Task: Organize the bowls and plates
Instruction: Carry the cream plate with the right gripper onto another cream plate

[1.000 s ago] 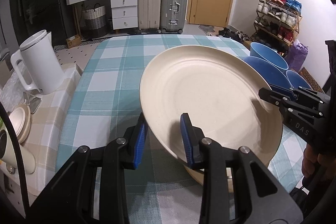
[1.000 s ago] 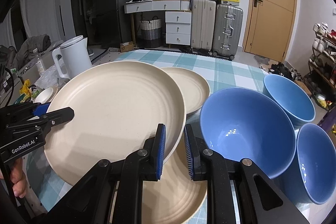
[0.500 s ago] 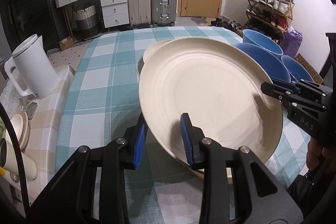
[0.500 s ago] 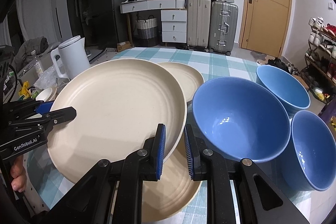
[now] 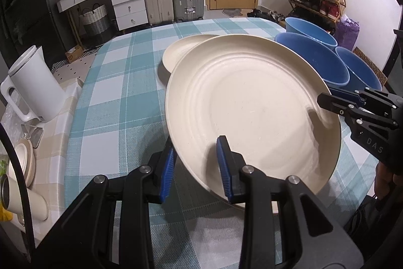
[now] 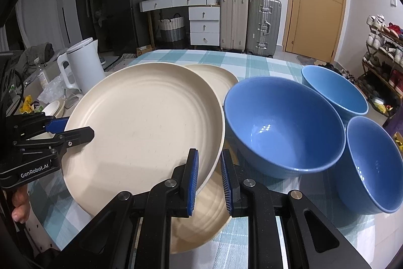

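Plate [image 6: 141,122] held tilted above the bench by both grippers.

Lower centre of the right wrist view, the right gripper [image 6: 209,178] has its jaws clenched on the plate's near rim; at left, the left gripper [image 6: 73,129] grips the opposite rim. Beneath lies a second plate [image 6: 201,226] on the checked bench [image 5: 113,97]. Right of centre sit three blue bowls [image 6: 282,127]; beyond, a third plate [image 6: 216,80].
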Demonstrator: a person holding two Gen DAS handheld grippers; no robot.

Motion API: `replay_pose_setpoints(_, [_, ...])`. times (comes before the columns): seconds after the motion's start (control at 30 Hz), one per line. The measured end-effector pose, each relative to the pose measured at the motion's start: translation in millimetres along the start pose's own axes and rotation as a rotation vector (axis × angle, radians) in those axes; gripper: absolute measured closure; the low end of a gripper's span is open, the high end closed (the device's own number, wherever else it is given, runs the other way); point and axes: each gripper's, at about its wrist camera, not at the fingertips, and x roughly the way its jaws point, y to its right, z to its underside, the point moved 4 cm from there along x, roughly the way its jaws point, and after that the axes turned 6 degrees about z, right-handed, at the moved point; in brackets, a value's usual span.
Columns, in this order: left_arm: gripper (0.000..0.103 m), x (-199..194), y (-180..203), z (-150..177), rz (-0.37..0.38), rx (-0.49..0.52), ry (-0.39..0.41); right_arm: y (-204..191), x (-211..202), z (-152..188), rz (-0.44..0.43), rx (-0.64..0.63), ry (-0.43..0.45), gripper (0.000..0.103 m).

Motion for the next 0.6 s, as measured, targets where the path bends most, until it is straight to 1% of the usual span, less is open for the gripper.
replay_pose_setpoints(0.6, [0.074, 17.8, 7.0, 7.9, -0.005, 0.056, -0.060, 0.7, 7.3, 15.7, 0.016, -0.006, -0.042, 0.085])
